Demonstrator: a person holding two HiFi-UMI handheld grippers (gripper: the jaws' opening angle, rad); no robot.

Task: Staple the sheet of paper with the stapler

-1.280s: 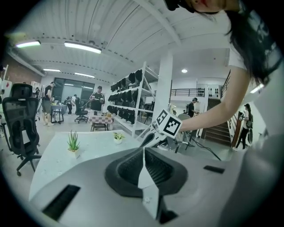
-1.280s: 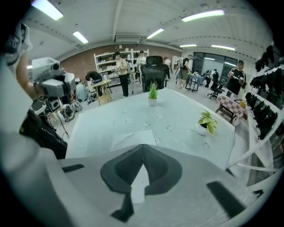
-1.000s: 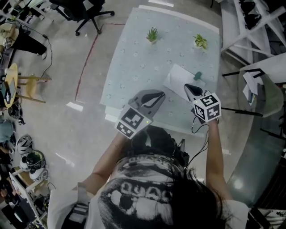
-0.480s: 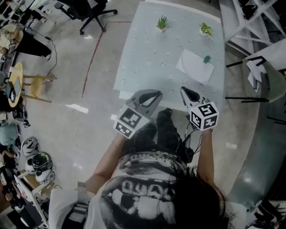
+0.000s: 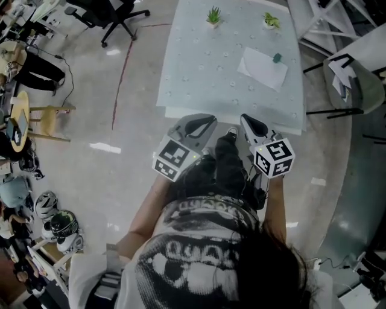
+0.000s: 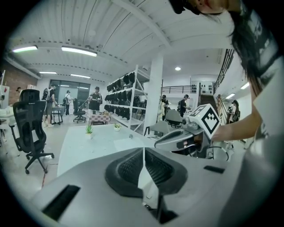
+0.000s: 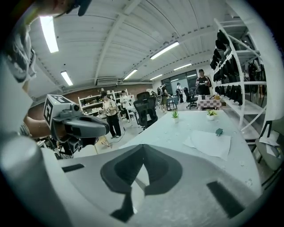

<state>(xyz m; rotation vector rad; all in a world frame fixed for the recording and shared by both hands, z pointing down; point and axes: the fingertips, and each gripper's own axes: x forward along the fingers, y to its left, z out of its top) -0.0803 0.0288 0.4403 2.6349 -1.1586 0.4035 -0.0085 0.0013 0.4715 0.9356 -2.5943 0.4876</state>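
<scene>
the left gripper (image 5: pixel 208 121) and right gripper (image 5: pixel 246 119) are both pinched shut on nothing, hanging just off the table's (image 5: pixel 199 78) near edge. the paper (image 5: pixel 263 68) lies toward the far right corner, with the stapler (image 5: pixel 277 58) at its own far right corner. i can't tell if it's stapled yet. i read this as the reach step: next i go far across and press the stapler. two pots (image 7: pixel 211 118) at the far edge each hold a small plant (image 5: pixel 213 14).

No words, numbers or brand names can be read anywhere. The left cube (image 5: pixel 176 159) on the left tool (image 5: pixel 208 119) and the right cube (image 5: pixel 274 158) on the right tool (image 5: pixel 246 119) show only black-and-white square marker patterns. The print on the person's shirt (image 5: pixel 199 259) is too blurred to read.
</scene>
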